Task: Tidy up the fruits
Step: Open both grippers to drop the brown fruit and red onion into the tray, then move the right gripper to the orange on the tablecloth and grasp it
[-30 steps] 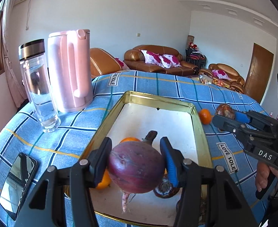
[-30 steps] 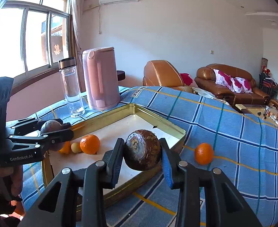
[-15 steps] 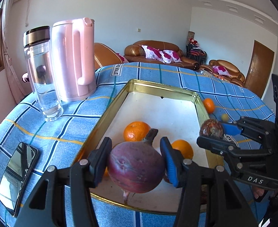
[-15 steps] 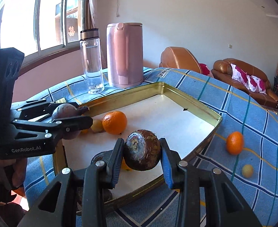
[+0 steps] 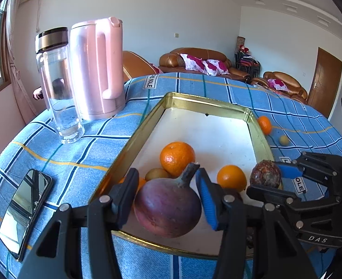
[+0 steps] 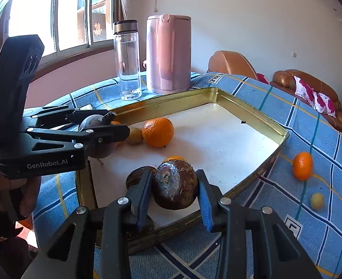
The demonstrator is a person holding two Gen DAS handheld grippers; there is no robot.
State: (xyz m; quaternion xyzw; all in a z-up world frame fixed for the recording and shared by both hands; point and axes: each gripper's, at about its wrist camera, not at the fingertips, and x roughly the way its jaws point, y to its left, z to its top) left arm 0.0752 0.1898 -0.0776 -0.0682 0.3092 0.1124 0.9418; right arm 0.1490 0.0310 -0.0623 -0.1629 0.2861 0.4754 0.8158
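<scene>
Only the left wrist view shows the phone [image 5: 24,211] at 9 o'clock. The left gripper [image 5: 167,198] has its jaws clamped on a purple fruit [image 5: 167,209], the right gripper [image 6: 174,193] on a brown fruit [image 6: 175,183], both above the gold tray [image 6: 252,109]; an orange [image 6: 302,166] lies on the desk at 3 o'clock.
</scene>
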